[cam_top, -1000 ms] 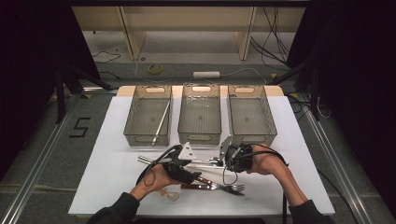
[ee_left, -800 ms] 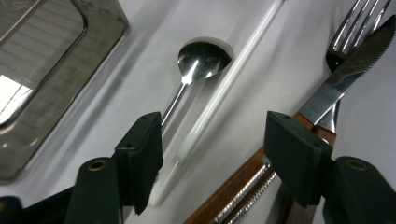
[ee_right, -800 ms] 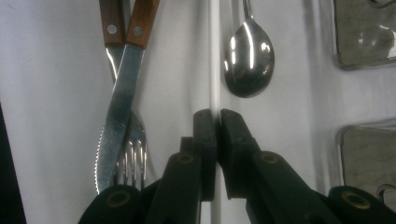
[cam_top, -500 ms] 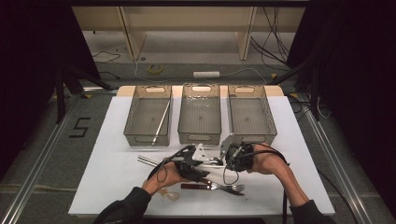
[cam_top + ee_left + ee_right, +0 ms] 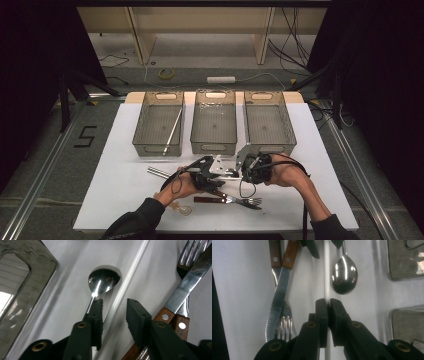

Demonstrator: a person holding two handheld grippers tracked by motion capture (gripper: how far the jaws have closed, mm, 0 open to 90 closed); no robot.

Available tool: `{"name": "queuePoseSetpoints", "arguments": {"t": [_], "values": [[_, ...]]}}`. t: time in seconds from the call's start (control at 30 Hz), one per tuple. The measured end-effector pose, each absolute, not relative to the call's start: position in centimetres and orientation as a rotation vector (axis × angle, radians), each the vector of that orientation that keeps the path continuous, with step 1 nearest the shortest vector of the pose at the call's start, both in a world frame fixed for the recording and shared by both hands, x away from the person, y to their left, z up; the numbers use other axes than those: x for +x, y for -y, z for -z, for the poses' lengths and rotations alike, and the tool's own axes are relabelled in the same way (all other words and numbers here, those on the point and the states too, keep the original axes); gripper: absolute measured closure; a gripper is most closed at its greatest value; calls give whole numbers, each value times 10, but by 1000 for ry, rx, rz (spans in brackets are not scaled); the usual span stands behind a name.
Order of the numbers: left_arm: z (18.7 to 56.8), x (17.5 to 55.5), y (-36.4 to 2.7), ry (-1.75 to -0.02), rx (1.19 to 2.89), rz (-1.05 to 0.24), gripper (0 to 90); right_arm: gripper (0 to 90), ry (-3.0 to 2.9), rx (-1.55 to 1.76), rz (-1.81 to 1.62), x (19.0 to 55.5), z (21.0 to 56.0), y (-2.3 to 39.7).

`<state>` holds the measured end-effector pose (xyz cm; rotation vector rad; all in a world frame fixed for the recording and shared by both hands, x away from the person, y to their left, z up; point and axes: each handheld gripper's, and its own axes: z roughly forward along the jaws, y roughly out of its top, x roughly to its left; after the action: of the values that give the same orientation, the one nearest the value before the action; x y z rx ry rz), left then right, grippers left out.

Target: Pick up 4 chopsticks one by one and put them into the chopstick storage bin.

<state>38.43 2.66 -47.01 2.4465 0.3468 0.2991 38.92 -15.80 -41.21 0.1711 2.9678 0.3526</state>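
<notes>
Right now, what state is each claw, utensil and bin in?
Right claw: shut on the white rod.
Left claw: open, just been closing, astride the white rod, pads not touching it.
Spoon: flat on the table, bowl up, beside the rod.
Knife: flat, lying over the fork.
Left bin: holds one metal rod.
Middle bin: looks empty.
Right bin: looks empty.

Both forearms are seen entering from six o'clock in the high view. The left gripper (image 5: 216,169) is pointed toward three o'clock; its jaws have just been closing, with a gap left. The right gripper (image 5: 239,167) is pointed toward nine o'clock, its jaws pressed together.
</notes>
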Motion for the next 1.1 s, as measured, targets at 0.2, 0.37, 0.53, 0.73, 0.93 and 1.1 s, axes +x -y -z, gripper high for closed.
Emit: {"name": "queuePoseSetpoints", "arguments": {"t": [0.2, 0.37, 0.53, 0.73, 0.93, 1.1], "values": [[457, 382, -28, -293, 2473, -308, 746, 861, -2965, 146, -391, 388, 406, 161], [446, 376, -26, -243, 2518, -346, 775, 856, -2950, 102, -431, 387, 401, 164], [442, 370, -25, -188, 2548, -357, 826, 816, -2899, 59, -478, 386, 398, 167], [433, 372, -30, -256, 2538, -374, 838, 628, -2803, 123, -616, 387, 389, 173], [427, 377, -38, -327, 2529, -391, 838, 477, -2670, 282, -828, 389, 375, 179], [424, 381, -48, -398, 2499, -407, 837, 424, -2553, 395, -996, 385, 367, 184]]}}
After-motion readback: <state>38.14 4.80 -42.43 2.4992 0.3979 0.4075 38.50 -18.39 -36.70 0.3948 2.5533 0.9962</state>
